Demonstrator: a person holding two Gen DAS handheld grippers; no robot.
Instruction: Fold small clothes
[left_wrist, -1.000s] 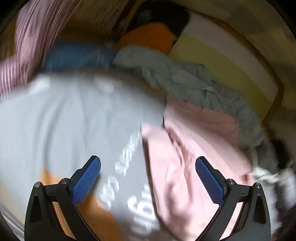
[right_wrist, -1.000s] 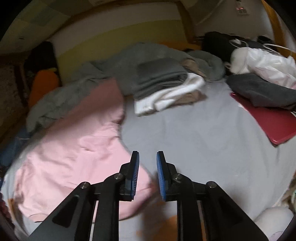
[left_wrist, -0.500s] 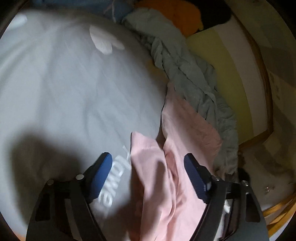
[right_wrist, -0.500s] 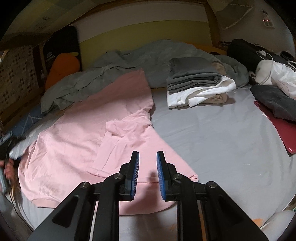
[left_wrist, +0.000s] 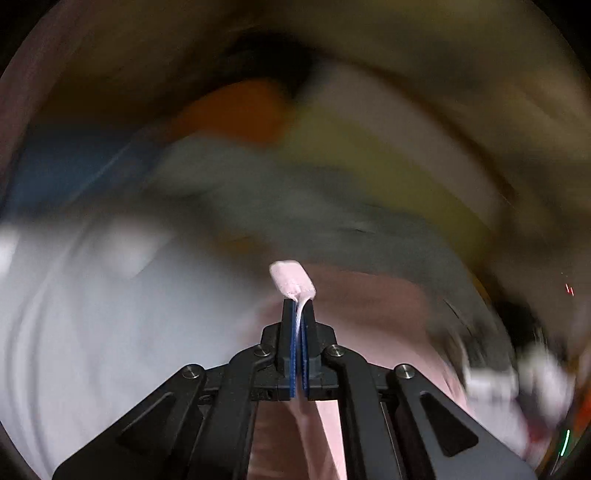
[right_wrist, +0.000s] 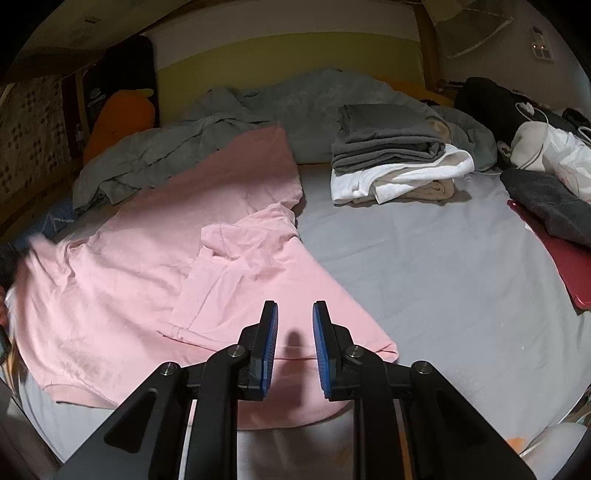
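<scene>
In the left wrist view, heavily blurred, my left gripper (left_wrist: 298, 314) is clamped tight on a fold of the pink shirt (left_wrist: 293, 282), a small tuft poking out above the blue pads (left_wrist: 294, 332). In the right wrist view, my right gripper (right_wrist: 294, 332) hovers with its jaws narrowly parted, holding nothing, just above the pink shirt's (right_wrist: 155, 266) near hem on the grey bed sheet (right_wrist: 424, 266). A stack of folded clothes (right_wrist: 395, 162) sits beyond, near a rumpled grey blanket (right_wrist: 236, 122).
</scene>
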